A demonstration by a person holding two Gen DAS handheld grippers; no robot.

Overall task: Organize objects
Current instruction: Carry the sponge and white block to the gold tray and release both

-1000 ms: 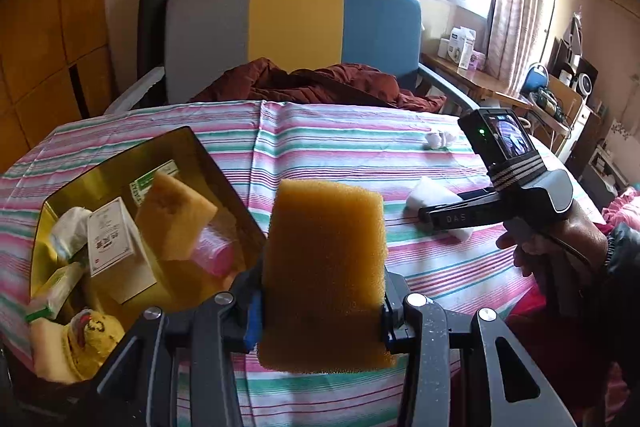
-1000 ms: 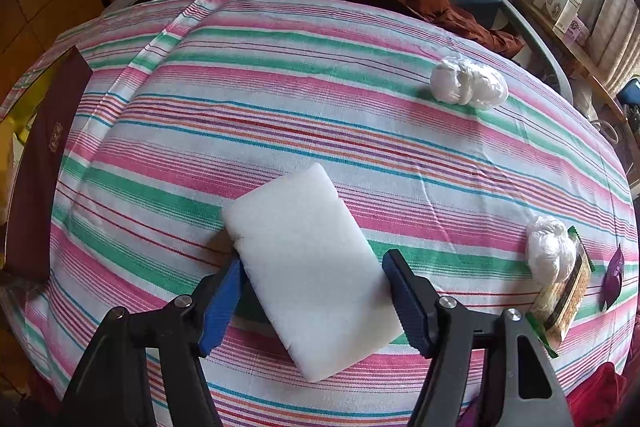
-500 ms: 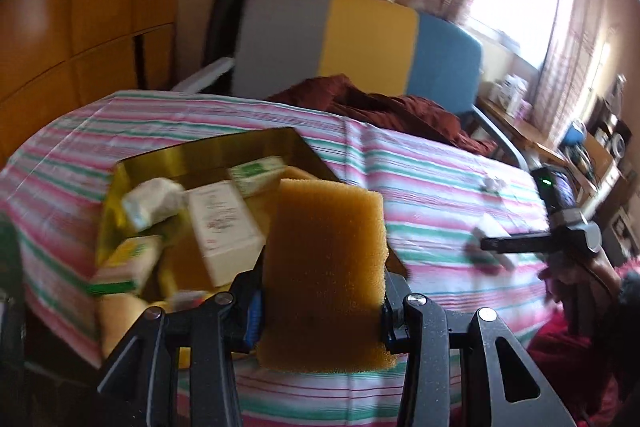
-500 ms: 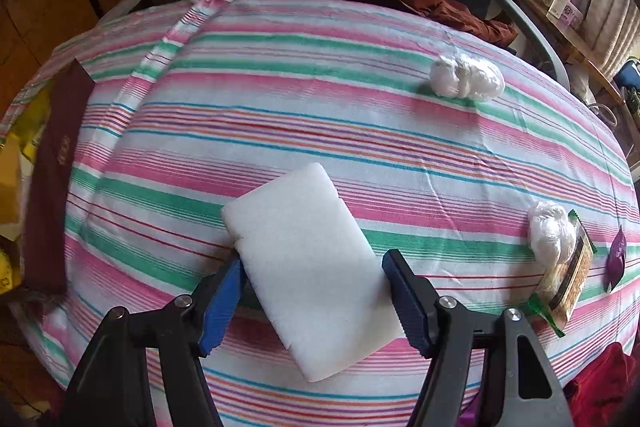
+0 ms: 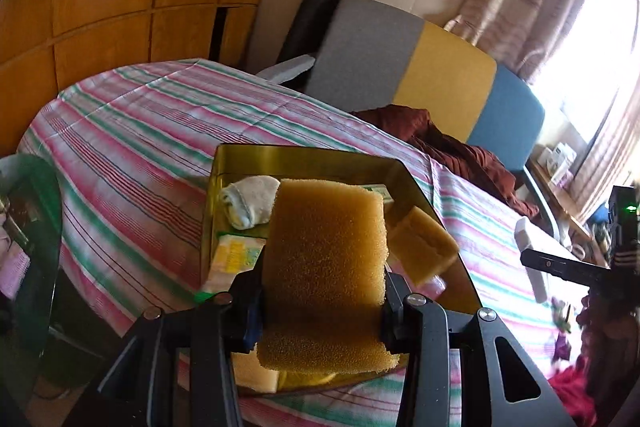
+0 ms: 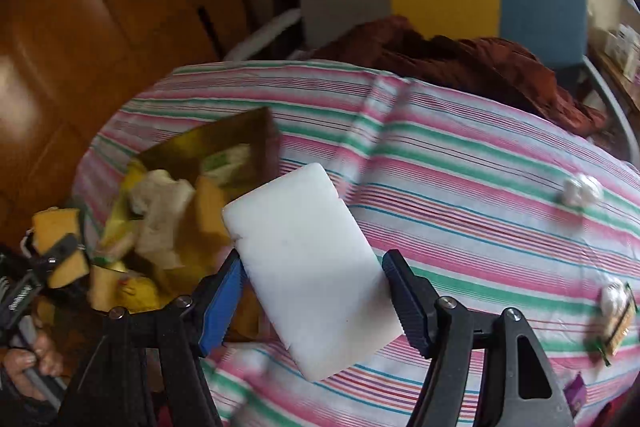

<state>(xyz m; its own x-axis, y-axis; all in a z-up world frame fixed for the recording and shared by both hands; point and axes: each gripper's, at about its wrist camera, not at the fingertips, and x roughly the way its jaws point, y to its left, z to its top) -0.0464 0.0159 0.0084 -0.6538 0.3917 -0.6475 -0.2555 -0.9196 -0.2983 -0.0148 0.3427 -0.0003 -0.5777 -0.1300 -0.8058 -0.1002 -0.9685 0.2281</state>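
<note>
Left gripper (image 5: 324, 311): my jaws were clamped narrowly on the yellow sponge (image 5: 326, 259), pads pressed into both its sides; the sponge stood upright above the gold tray (image 5: 304, 157).

Right gripper (image 6: 316, 299): my jaws stood about half apart around the white foam block (image 6: 308, 263). The blue left pad met the block's edge and the black right pad its lower corner, so it was held, tilted, just beside the tray and over the striped bench (image 6: 460, 187).

Tray contents, left wrist view: a rolled white sock (image 5: 250, 201) at the far corner, a yellow-green packet (image 5: 236, 253) below it, a second sponge (image 5: 422, 245) on the side toward the window.

Left wrist view only: the other gripper seen side-on beyond the tray, the white block edge-on in it.

Right wrist view only: two white wads (image 6: 580, 189) and a snack packet (image 6: 618, 323) lying on the bench, well apart from the tray; my fingers (image 6: 24, 359) on the left handle.
</note>
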